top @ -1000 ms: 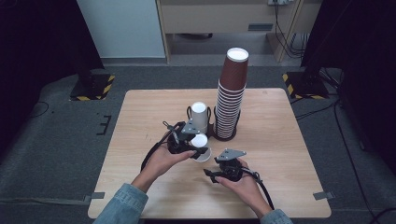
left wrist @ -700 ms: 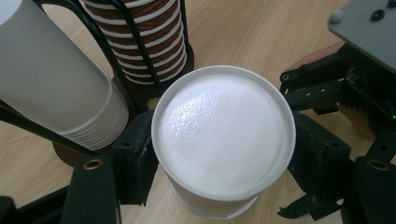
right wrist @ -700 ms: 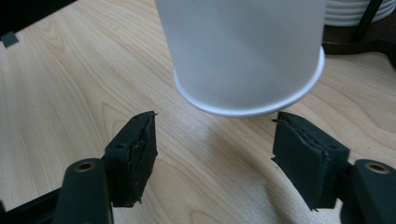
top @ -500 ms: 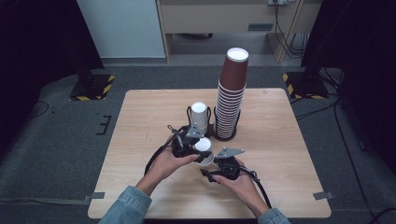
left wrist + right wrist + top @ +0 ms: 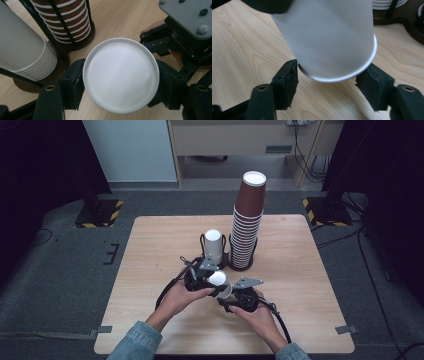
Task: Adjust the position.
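While the left gripper (image 5: 117, 85) clamps an upturned white paper cup (image 5: 121, 75), right gripper (image 5: 334, 82) just closing around its rim, left pad touching, right pad slightly off.

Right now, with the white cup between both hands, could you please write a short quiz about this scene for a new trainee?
1. True or false: the left gripper holds the white cup by its sides.
2. Which is taller, the brown cup stack or the white cup stack?
A. brown
B. white
C. equal
3. In the right gripper view, where is the rim of the white cup relative to the right gripper?

Key
1. True; both pads press on the cup.
2. A.
3. It sits between the two pads; the left pad touches it, and the other seems slightly apart.
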A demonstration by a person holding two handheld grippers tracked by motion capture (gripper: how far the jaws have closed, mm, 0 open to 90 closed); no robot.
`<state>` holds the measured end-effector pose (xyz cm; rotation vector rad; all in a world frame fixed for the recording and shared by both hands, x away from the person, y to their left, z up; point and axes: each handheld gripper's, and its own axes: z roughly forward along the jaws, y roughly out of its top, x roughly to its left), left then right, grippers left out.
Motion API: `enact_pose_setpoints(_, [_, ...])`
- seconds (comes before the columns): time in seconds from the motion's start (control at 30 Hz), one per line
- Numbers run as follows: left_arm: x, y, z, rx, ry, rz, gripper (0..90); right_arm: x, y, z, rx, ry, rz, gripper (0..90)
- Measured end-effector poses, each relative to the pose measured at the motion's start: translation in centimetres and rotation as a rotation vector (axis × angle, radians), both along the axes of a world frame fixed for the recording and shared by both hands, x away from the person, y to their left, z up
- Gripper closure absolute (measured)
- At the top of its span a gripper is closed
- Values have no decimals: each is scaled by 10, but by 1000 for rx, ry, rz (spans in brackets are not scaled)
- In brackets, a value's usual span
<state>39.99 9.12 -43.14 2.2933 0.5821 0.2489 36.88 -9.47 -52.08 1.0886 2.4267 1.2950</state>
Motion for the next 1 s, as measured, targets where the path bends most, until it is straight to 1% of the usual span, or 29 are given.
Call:
enact_pose_setpoints(0.03, [0,0,0,0,0,0,310,0,0,0,0,0,0,358])
enact_pose_setpoints(0.07, [-1,1,0,-1,0,2,311,-1,0,1,-20,-18,4,381])
enact_pose_setpoints(0.17, [-1,2,1,-3,7,4,311,-1,-1,3,-20,-27,-1,401])
enact_pose_setpoints(0.2, [-1,3,0,-7,10,2,311,-1,-2,4,-10,-32,-8,406])
enact_pose_setpoints(0.23, [-1,3,0,-7,10,2,311,-1,-2,4,-10,-32,-8,406])
enact_pose_setpoints(0.27, [-2,3,0,-3,9,1,311,0,-2,4,1,-22,-12,397])
enact_pose_setpoints(0.4, [-1,2,0,-5,11,1,312,0,0,2,4,-17,-12,374])
enact_pose_setpoints(0.53, [-1,1,2,6,9,-10,313,0,-1,1,1,-18,-14,353])
enact_pose_setpoints(0.63, [-2,0,3,4,10,-14,313,1,-2,1,0,-20,-20,353])
enact_pose_setpoints(0.67, [-3,-1,4,1,7,-15,313,2,-2,2,5,-20,-23,362])
enact_pose_setpoints(0.83, [-6,0,9,-2,1,-19,313,2,-5,4,-1,-34,-29,392])
enact_pose_setpoints(0.87, [-7,1,10,2,-2,-23,313,2,-6,5,-2,-43,-31,401])
enact_pose_setpoints(1.0, [-7,4,12,6,-3,-23,314,3,-12,10,8,-62,-49,458])
